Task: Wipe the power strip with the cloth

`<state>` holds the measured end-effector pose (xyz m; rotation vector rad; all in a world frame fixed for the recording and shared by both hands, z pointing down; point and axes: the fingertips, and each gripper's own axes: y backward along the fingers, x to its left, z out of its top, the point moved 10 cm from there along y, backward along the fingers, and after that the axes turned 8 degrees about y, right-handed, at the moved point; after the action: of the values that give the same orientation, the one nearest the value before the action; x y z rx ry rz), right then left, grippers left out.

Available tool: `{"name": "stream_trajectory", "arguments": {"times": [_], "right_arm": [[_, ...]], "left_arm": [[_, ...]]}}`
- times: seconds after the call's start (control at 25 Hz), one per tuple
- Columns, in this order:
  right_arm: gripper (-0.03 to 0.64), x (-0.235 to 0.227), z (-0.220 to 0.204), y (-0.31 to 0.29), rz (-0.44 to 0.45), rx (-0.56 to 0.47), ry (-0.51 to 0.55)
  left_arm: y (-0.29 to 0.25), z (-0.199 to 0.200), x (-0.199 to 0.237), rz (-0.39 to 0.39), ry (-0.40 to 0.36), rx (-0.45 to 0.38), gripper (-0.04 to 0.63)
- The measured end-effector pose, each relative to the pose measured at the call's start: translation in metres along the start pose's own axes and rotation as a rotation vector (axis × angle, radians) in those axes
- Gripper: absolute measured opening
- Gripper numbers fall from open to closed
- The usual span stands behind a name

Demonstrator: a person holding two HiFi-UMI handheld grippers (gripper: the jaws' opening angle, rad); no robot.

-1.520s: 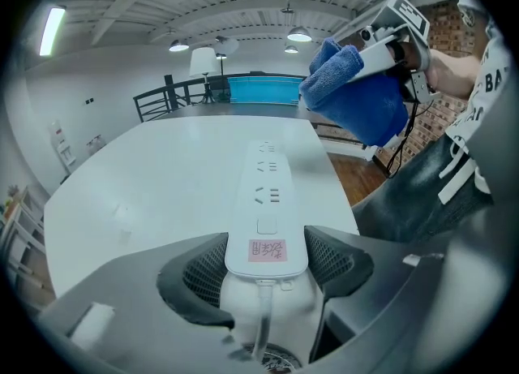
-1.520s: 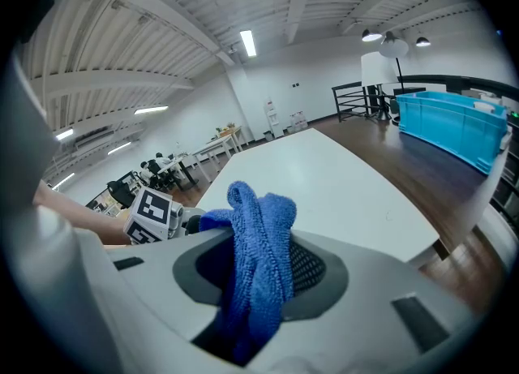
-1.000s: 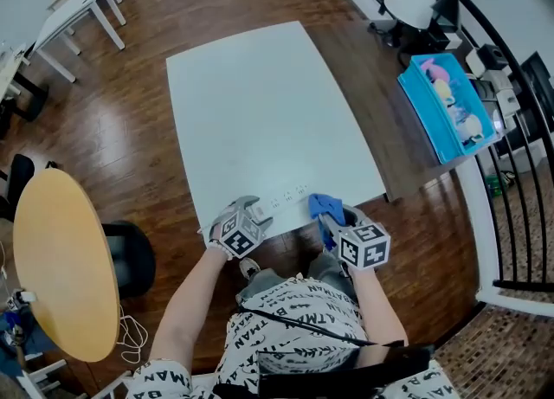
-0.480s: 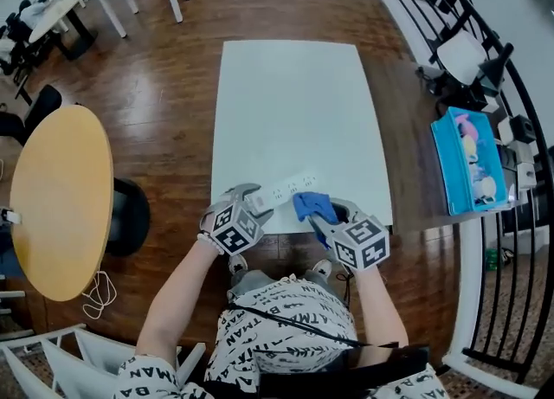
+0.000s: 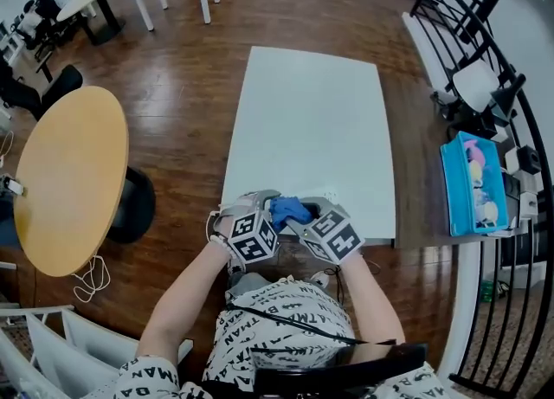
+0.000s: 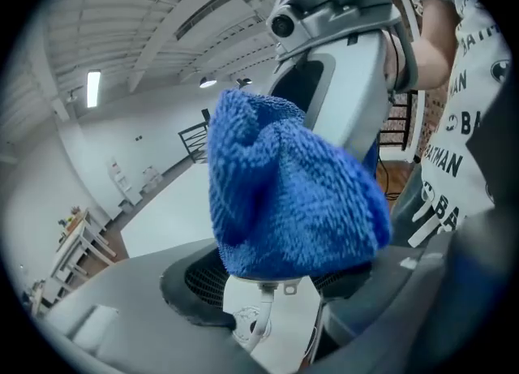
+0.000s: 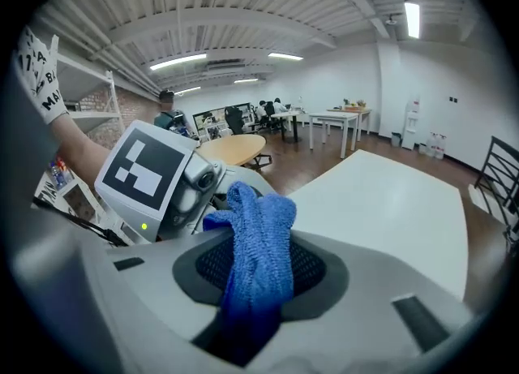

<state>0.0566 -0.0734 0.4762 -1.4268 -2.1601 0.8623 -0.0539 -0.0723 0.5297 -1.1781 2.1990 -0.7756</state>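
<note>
2 grippers at bench [image 5: 312, 120] 6 o'clock: left gripper [image 5: 264, 205] clamps power strip [image 6: 272, 332], right gripper [image 5: 307, 214] pinches cloth [image 5: 288, 209]. Likely wiping step; next, drag cloth along strip.

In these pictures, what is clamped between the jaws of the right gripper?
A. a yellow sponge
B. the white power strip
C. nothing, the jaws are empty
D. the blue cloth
D: in the right gripper view, the right gripper has its jaws closed on the blue cloth, which bunches up between them.
</note>
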Motion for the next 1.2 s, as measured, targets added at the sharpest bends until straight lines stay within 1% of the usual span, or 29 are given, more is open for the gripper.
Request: {"name": "stream_trajectory", "arguments": {"times": [0.12, 0.2, 0.28, 0.36, 0.52, 0.76, 1.2], "right_arm": [[0.135, 0.01, 0.006, -0.009, 0.022, 0.032, 0.032], [0.135, 0.012, 0.006, -0.011, 0.022, 0.041, 0.04], [0.135, 0.01, 0.003, -0.009, 0.01, 0.037, 0.033], [0.135, 0.007, 0.001, -0.005, -0.026, 0.044, 0.041], [0.137, -0.009, -0.011, 0.011, -0.137, 0.081, 0.063], [0.136, -0.039, -0.029, 0.043, -0.25, 0.095, 0.008], [0.135, -0.095, -0.071, 0.096, -0.433, 0.173, -0.064]], "left_arm": [[0.003, 0.002, -0.001, 0.001, -0.02, -0.004, 0.281], [0.003, 0.004, -0.003, 0.001, -0.042, -0.004, 0.281], [0.003, 0.004, -0.003, -0.008, -0.048, -0.013, 0.281], [0.004, 0.004, -0.003, -0.015, -0.046, -0.021, 0.281], [0.005, 0.008, -0.004, -0.024, -0.047, -0.038, 0.281], [0.015, 0.007, 0.003, -0.032, -0.017, -0.062, 0.281], [0.022, 0.007, 0.006, -0.028, -0.006, -0.071, 0.281]]}}
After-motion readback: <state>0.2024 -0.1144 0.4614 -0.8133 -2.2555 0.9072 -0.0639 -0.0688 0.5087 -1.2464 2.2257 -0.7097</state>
